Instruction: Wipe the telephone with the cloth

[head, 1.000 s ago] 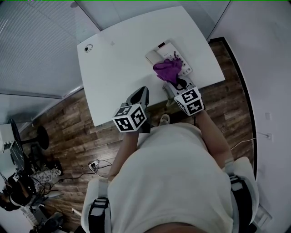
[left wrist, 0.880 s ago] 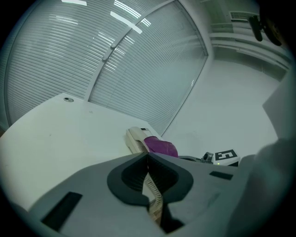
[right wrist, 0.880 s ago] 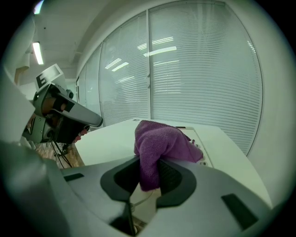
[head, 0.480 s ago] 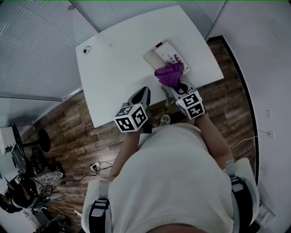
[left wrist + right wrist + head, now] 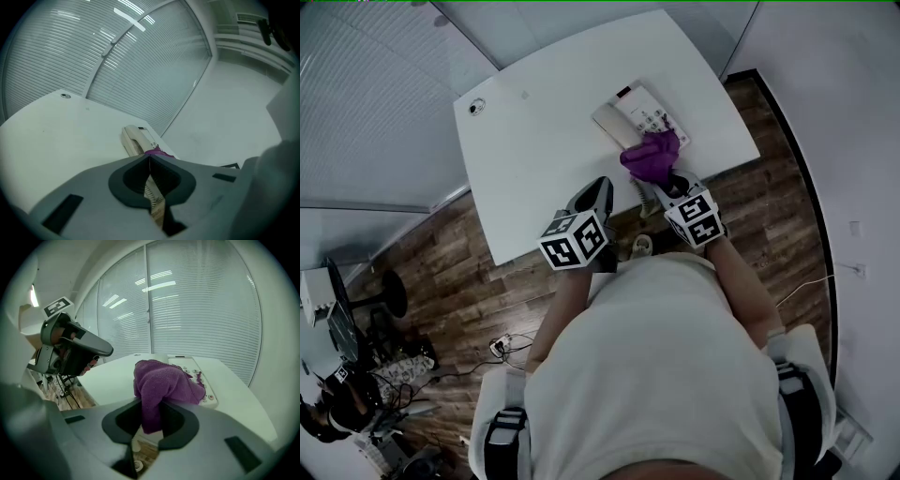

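One change | cloth (image 5: 651,155) dragged nearer over telephone (image 5: 635,106) | right claw (image 5: 151,414) clamped on it | left claw (image 5: 149,163) together

White tabletop (image 5: 544,159) with rounded corners, standing on a wood-plank floor (image 5: 469,272). Directly on it is a light-coloured telephone (image 5: 639,111) towards the right end and close to the near edge, set at an angle to the edges, with its handset lying along its left side. A small round fitting (image 5: 475,107) sits near the far left corner, well apart from the telephone, with a faint small mark (image 5: 523,94) a little to its right.
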Demonstrator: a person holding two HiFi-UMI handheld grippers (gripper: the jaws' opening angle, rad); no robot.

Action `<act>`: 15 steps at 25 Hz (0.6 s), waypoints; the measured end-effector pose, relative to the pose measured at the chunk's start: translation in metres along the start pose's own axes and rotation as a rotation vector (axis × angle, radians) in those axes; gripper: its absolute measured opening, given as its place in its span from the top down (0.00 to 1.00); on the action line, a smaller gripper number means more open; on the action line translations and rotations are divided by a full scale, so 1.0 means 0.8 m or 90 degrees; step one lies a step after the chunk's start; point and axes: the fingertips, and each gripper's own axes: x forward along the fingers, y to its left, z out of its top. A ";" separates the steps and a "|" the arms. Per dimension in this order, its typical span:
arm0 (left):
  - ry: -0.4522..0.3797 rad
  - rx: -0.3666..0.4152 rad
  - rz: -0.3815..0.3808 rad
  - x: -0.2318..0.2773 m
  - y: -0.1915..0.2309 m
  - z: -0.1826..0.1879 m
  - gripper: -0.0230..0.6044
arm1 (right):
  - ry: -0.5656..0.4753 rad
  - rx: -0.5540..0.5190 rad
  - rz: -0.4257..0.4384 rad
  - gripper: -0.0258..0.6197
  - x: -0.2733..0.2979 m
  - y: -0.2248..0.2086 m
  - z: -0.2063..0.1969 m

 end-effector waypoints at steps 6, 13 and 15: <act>0.007 0.005 -0.001 0.010 -0.005 0.000 0.93 | 0.016 -0.002 -0.002 0.82 -0.007 -0.002 -0.008; 0.007 -0.009 0.029 0.033 0.001 0.005 0.93 | 0.003 0.004 -0.059 0.82 -0.036 -0.028 -0.008; 0.004 -0.013 0.028 0.043 -0.002 0.010 0.93 | -0.005 0.015 -0.075 0.82 -0.044 -0.039 -0.005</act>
